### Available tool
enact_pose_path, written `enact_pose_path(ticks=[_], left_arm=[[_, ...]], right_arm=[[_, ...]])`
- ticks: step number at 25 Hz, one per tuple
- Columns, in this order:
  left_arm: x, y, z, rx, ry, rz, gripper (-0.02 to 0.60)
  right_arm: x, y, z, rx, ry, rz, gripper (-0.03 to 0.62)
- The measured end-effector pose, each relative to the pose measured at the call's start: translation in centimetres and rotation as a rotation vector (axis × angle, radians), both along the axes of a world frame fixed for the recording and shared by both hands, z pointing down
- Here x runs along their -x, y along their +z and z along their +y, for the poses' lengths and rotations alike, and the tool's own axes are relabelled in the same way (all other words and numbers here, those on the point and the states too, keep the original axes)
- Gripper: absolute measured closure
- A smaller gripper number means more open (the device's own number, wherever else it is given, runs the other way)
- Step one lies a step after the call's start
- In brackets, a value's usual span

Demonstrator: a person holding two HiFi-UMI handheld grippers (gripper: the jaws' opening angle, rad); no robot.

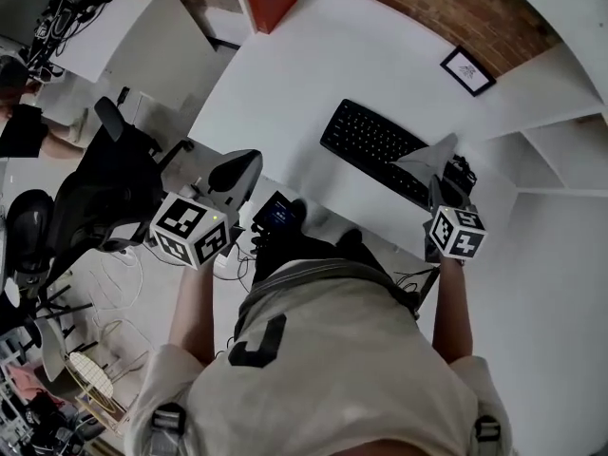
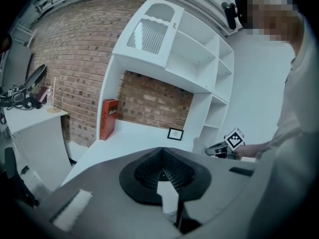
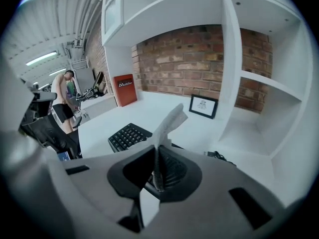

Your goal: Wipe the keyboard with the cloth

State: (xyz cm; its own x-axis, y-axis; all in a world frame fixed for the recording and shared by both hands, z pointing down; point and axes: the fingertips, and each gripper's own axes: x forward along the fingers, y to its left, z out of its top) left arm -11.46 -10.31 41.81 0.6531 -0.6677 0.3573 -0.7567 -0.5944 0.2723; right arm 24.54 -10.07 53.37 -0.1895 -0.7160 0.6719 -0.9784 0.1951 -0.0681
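Thin pale-grey cloth is clamped in the right tool, over the right end of the black keyboard — its long axis is laid diagonally on the white worktop, up-left from that tool. Left tool is closed on nothing, farther off.

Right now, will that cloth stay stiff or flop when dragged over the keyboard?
Probably floppy and light: the cloth looks thin and creased where the right gripper pinches it. Its free end stands up, so maybe some body. It may snag between keyboard keys.
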Motion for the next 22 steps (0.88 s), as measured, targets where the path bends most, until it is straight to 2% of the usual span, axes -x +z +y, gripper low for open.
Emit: enact_pose_path(ticks=[4, 10, 16, 22], left_arm=[[3.3, 0.9, -1.6, 0.015, 0.012, 0.025, 0.578], [6.0, 1.6, -2.5, 0.039, 0.038, 0.027, 0.578], [5.7, 1.0, -2.5, 0.062, 0.016, 0.054, 0.577], [8.2, 1.5, -1.9, 0.077, -0.053, 0.031, 0.578]], right_arm=[[6.4, 0.2, -3.4, 0.018, -0.065, 0.007, 0.58], [13.9, 2.0, -8.2, 0.067, -0.141, 0.006, 0.58], [16.4, 4.4, -11.0, 0.183, -0.106, -0.103, 0.58], [20.4, 7.9, -14.8, 0.215, -0.182, -0.054, 0.58]])
